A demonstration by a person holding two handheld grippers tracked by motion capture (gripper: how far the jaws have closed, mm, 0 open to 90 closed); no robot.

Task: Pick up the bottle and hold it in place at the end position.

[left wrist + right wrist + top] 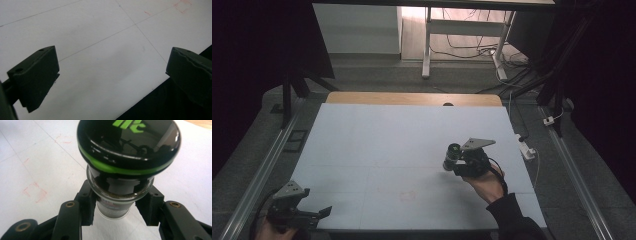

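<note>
My right gripper [455, 159]: clamped on a small glass jar, jaws pressing its clear body from both sides just under the lid; I carry it above the right half of the table, my hand and dark sleeve coming in from the near edge.
Jar [117, 195]: clear glass with dark contents, topped by a glossy black lid [128, 143] with a green ring around its rim and green lettering on top; in the high view it lies tilted, lid end pointing left [451, 156].
My left gripper [297, 212]: jaws spread wide with nothing between them, over the near left corner of the table, well apart from the jar.
Table [377, 145]: pale white top crossed by thin seam lines, with faint red marks; a wooden strip [412, 98] runs along its far edge.
Red outline [35, 192]: a small sketched square on the white surface, left of the jar in the right gripper view.
</note>
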